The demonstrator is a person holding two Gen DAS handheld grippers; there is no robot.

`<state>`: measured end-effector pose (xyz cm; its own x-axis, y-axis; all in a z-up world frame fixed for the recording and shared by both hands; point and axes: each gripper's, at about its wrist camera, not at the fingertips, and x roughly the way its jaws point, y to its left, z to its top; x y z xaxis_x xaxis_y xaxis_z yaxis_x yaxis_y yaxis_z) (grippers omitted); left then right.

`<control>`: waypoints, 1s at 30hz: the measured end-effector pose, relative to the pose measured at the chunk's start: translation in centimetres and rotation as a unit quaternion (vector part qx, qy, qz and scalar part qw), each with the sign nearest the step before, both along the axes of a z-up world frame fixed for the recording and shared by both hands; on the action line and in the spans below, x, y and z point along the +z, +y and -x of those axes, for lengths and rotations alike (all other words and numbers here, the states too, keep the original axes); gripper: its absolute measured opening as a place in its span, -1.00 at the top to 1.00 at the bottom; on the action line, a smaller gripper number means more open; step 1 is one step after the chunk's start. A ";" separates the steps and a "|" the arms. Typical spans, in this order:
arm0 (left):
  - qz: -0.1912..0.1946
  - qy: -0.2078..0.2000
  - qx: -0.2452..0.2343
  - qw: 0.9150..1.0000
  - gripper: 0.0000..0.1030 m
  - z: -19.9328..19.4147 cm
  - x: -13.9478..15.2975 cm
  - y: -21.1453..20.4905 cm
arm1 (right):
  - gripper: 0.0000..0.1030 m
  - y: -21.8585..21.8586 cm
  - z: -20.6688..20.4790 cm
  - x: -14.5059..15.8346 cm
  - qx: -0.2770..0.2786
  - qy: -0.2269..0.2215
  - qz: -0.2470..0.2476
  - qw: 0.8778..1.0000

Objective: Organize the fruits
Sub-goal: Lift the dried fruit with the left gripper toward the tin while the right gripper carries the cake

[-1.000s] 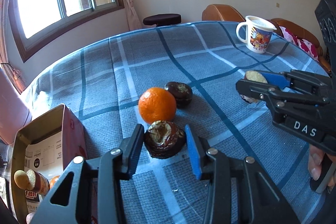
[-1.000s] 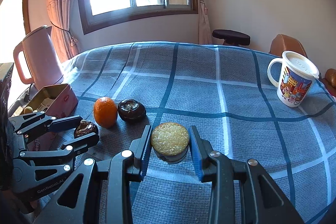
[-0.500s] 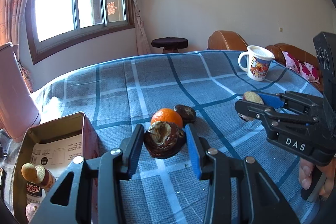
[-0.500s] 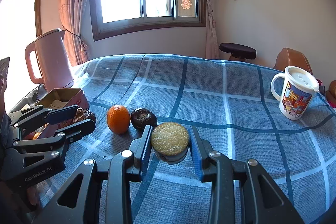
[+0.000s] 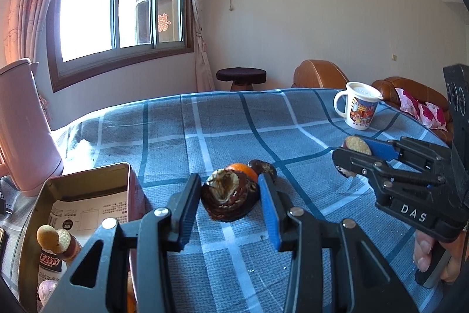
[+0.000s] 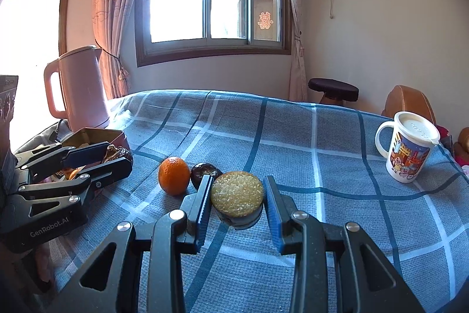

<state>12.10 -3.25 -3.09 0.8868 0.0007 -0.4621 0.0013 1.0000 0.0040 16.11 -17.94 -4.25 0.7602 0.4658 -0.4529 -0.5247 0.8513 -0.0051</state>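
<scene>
My left gripper (image 5: 230, 198) is shut on a dark brown dried fruit (image 5: 228, 200) and holds it above the blue checked cloth, just right of the open tin box (image 5: 88, 195). My right gripper (image 6: 236, 198) is shut on a dark fruit with a flat yellow cut top (image 6: 236, 194), also lifted. An orange (image 6: 173, 175) and another dark fruit (image 6: 202, 173) lie on the cloth between the grippers. The left gripper also shows in the right wrist view (image 6: 111, 156), the right gripper in the left wrist view (image 5: 356, 154).
The tin box holds a small bottle (image 5: 55, 245) and a paper sheet. A pink kettle (image 6: 79, 87) stands behind the box. A white printed mug (image 6: 409, 148) stands at the far right. A stool (image 5: 241, 77) and sofa (image 5: 410, 96) lie beyond the table.
Both grippers have risen with their fruits and tilted up, so more of the room shows. The orange and the other dark fruit stay on the cloth.
</scene>
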 end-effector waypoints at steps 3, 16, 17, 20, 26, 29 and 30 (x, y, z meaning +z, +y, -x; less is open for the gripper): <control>0.000 -0.005 0.001 1.000 0.19 0.2 0.0 0.0 | 0.30 -0.1 0.1 0.0 0.000 -0.005 -0.001 1.000; 0.002 -0.028 0.008 1.000 0.19 1.1 0.5 0.1 | 0.30 -0.4 1.1 0.4 -0.001 -0.031 -0.006 1.000; 0.003 -0.031 0.008 0.999 0.19 1.2 0.5 0.2 | 0.30 -0.4 1.3 0.5 -0.001 -0.035 -0.006 0.999; 0.003 -0.033 0.008 0.999 0.19 1.3 0.5 0.2 | 0.30 -0.2 1.8 0.6 0.002 -0.046 -0.004 0.999; 0.007 -0.037 0.010 0.999 0.19 1.6 0.5 0.3 | 0.30 -0.2 1.9 0.7 0.007 -0.048 -0.007 0.999; 0.020 -0.034 0.020 0.999 0.19 1.5 0.5 0.9 | 0.30 0.3 1.4 0.5 0.018 -0.032 0.003 0.999; 0.026 -0.033 0.022 0.999 0.19 1.5 0.5 1.2 | 0.30 0.7 1.3 0.3 0.030 -0.025 0.008 0.999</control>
<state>10.60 -2.09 -2.59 0.9147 0.0172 -0.4037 -0.0409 0.9979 -0.0501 14.85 -17.24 -3.92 0.7531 0.5034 -0.4236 -0.5731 0.8182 -0.0463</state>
